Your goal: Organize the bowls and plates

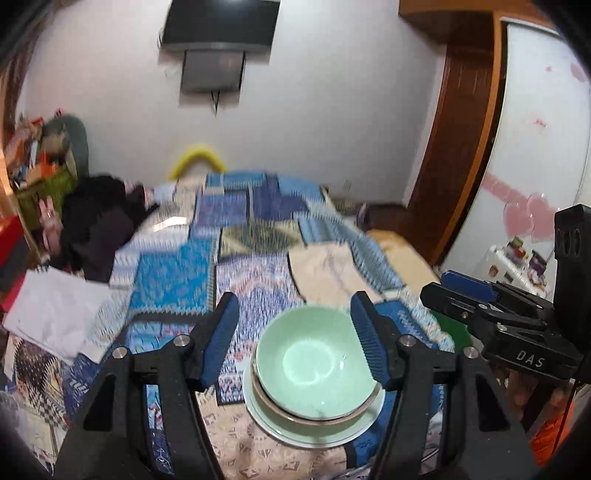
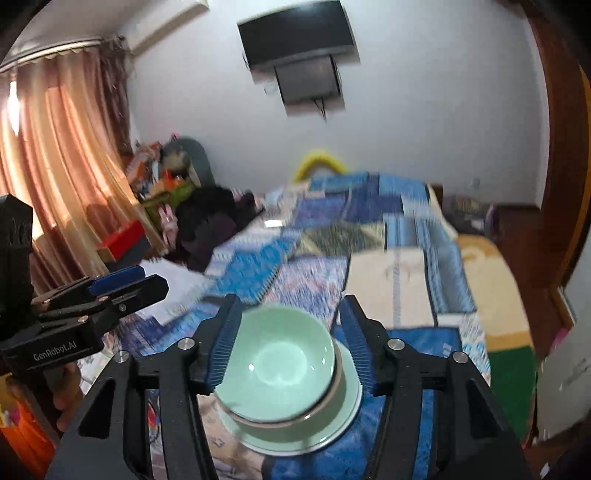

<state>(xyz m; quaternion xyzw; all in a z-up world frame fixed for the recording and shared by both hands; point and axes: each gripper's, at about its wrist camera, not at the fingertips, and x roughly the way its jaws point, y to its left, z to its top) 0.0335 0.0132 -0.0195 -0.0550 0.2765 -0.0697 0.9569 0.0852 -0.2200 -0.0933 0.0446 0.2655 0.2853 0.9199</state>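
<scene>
Over the stacked bowl (image 1: 314,360), both grippers' jaws wide, empty.

You have two round bowls stacked: one pale green glazed bowl (image 1: 314,358) inside one brown-rimmed bowl (image 1: 314,415). Beneath them sits one pale green plate (image 1: 314,434). Two tongs are in view.

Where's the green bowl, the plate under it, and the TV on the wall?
green bowl (image 1: 314,362), left wrist view, inside bottom of the bowl.
plate (image 2: 351,391), right wrist view, bare rim right of the bowl.
TV (image 2: 295,35), right wrist view, middle of the dark screen.
</scene>
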